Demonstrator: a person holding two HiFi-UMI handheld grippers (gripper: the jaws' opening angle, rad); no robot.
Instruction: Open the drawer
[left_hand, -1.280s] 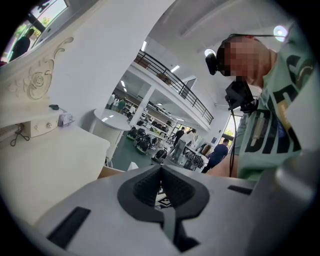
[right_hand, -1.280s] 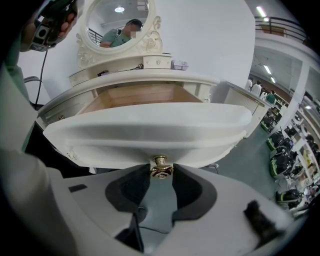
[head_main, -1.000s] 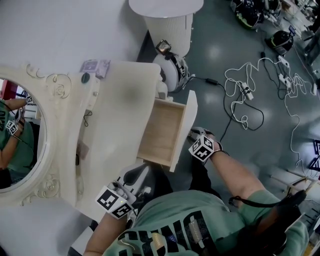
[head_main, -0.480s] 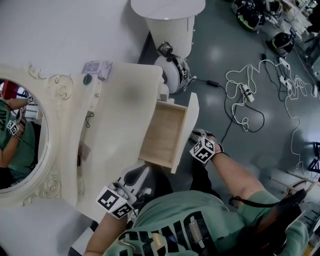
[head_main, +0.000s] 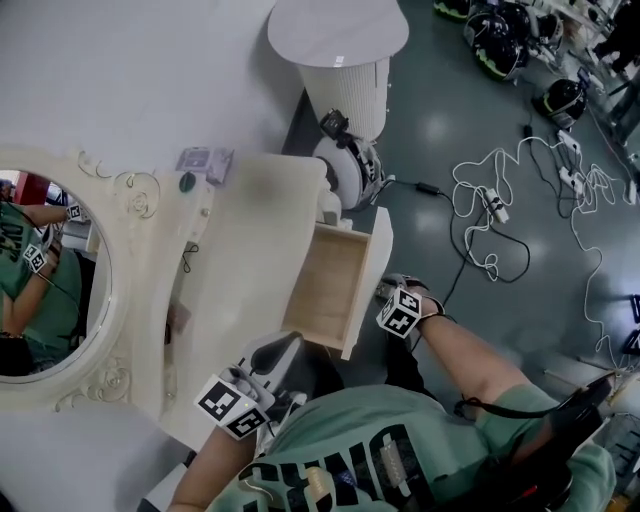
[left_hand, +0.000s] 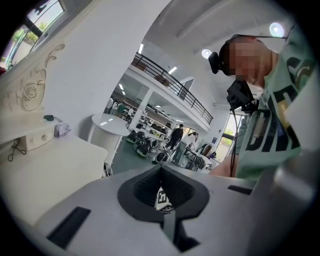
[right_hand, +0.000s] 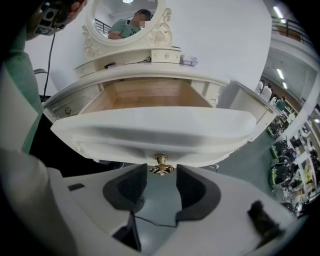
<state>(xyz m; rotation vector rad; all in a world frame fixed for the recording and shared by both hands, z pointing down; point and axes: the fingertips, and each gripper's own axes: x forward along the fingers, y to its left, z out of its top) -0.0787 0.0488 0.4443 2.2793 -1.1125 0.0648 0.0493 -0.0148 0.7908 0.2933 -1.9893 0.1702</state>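
- The drawer (head_main: 335, 285) stood pulled far out from the front of the white bench (head_main: 250, 230). You could see its bare wood bottom, and nothing lay inside.
- It was just as far out a second earlier, so it had not slid any more.
- The right tool (right_hand: 161, 186) sat just below the drawer's curved white front.
- Its jaws had just been opening and now stood wide apart.
- The little gold knob (right_hand: 161, 169) was between the jaw tips, but no pad pressed on it. There was a gap on each side.
- So the right tool had let go of the knob and held nothing.
- The left tool (left_hand: 165, 207) was down by the near edge of the bench, well away from the drawer.
- Its jaws were closed together with nothing in them.
- The round mirror (head_main: 45, 290) at the back of the bench showed the person in a green shirt.
- I think the letting go meant the pull was over and the job looked done, because the drawer was open.
- The only thing left, I would guess, was to draw the right tool back without bumping the knob.
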